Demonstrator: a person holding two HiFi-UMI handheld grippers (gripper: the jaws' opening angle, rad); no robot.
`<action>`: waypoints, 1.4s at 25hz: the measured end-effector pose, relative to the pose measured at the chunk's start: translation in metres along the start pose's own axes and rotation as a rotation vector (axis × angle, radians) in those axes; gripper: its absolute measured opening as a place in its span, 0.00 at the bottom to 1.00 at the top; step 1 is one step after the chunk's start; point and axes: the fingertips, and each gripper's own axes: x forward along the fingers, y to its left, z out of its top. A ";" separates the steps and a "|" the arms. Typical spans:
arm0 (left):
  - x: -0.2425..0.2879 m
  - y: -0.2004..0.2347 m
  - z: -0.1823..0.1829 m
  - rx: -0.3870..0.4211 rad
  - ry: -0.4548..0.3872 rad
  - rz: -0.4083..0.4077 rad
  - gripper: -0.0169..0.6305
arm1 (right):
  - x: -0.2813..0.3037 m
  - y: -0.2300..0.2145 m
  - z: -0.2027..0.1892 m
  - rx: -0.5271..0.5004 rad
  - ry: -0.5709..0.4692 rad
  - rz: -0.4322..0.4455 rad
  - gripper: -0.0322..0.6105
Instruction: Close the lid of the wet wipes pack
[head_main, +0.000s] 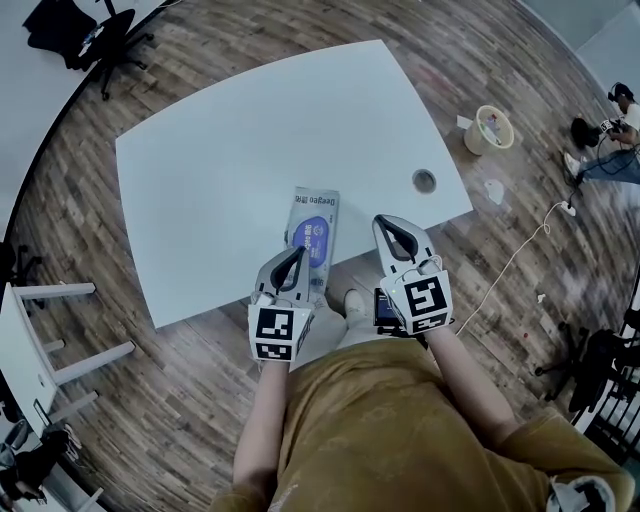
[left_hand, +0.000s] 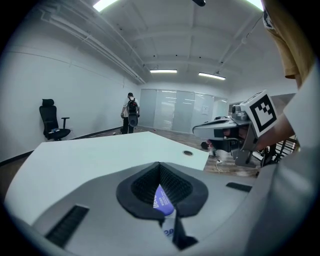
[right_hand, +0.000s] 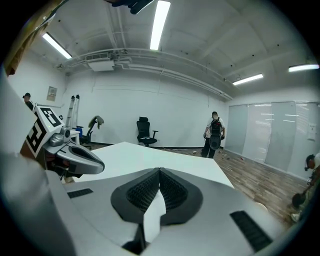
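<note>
White table (head_main: 230, 150) on wood-plank floor (head_main: 200, 400), white walls (right_hand: 125, 105), ceiling strip lights (right_hand: 161, 20), black office chair (right_hand: 145, 131).

The head view looked steeply down from above the person onto the white table (head_main: 230, 150), with the left gripper (head_main: 297, 252) and right gripper (head_main: 386, 222) close below at its near edge. Each gripper view sat low, close behind its own jaws, facing out across the tabletop. Both shared the tabletop, a black office chair (left_hand: 51, 125) and a far standing person (left_hand: 130, 112).
</note>
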 end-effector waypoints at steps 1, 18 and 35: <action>-0.002 0.000 0.002 0.002 -0.006 0.006 0.02 | -0.002 0.000 0.001 -0.001 -0.003 0.000 0.06; -0.033 0.006 0.040 0.027 -0.103 0.115 0.02 | -0.020 -0.014 0.051 0.030 -0.136 0.011 0.06; -0.081 0.019 0.095 0.029 -0.311 0.285 0.02 | -0.053 -0.015 0.094 0.058 -0.248 0.033 0.06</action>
